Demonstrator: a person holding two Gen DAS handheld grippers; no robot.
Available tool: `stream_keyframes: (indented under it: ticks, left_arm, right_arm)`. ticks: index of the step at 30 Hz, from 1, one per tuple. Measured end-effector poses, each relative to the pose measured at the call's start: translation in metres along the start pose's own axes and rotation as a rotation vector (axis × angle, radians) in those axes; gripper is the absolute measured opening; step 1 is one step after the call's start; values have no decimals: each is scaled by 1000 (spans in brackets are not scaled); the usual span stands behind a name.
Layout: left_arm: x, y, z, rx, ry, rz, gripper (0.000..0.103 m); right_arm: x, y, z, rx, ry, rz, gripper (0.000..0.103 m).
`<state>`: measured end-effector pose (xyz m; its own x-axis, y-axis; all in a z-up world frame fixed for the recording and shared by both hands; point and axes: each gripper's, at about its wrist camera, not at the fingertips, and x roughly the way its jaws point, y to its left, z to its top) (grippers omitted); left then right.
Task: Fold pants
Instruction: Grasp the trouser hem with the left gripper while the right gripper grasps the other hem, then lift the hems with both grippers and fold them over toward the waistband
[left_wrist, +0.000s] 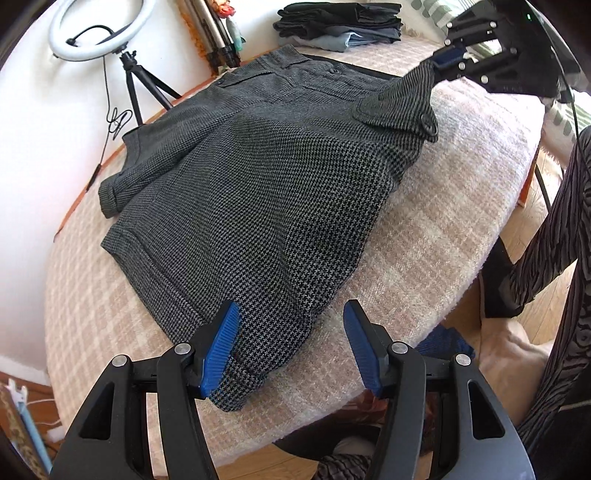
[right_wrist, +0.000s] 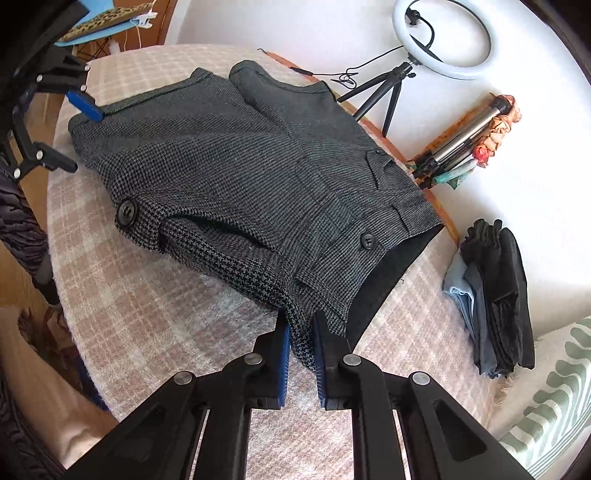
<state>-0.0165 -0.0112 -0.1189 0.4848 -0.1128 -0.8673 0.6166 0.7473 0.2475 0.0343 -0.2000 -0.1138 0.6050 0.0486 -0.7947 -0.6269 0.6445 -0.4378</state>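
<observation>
Dark grey houndstooth short pants (left_wrist: 251, 184) lie spread on the checked blanket, also in the right wrist view (right_wrist: 229, 173). My left gripper (left_wrist: 291, 328) is open, its jaws astride the near hem corner, which lies against the left pad. It shows at the far hem in the right wrist view (right_wrist: 83, 107). My right gripper (right_wrist: 300, 339) is shut on the waistband corner of the pants and lifts it slightly; it shows at top right in the left wrist view (left_wrist: 441, 61).
A stack of folded clothes (right_wrist: 495, 299) lies on the blanket (left_wrist: 424, 236) beyond the waistband. A ring light on a tripod (right_wrist: 439, 40) and a folded tripod (right_wrist: 461, 136) stand by the wall. The table edge is near my left gripper.
</observation>
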Motion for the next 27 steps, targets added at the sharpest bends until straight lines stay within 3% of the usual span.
stream_keyframes:
  ticks: [4,8,11,12,15,27]
  left_arm:
    - [6,5,-3,-2,0,55,58]
    - [9,13,-8,-15,-6,62,61]
    - [7,15,-9,-6,-23,86,40]
    - [6,19,-8,-19,-25,66,25]
    - [-2,23,-4,-47,-63,44,11]
    - [-64,79,33,-123,-280,162,6]
  right_arm:
    - [-7,-12,7,38,-30,-6,8]
    - [-13,-14,8,57,-52,-13,8]
    - [-15,-12,6,78,-59,-10,8]
    - [-15,-13,6,85,-60,-9,8]
    - [-16,-13,5,101,-70,-15,8]
    - [-34,-35,16,269,-176,-19,8]
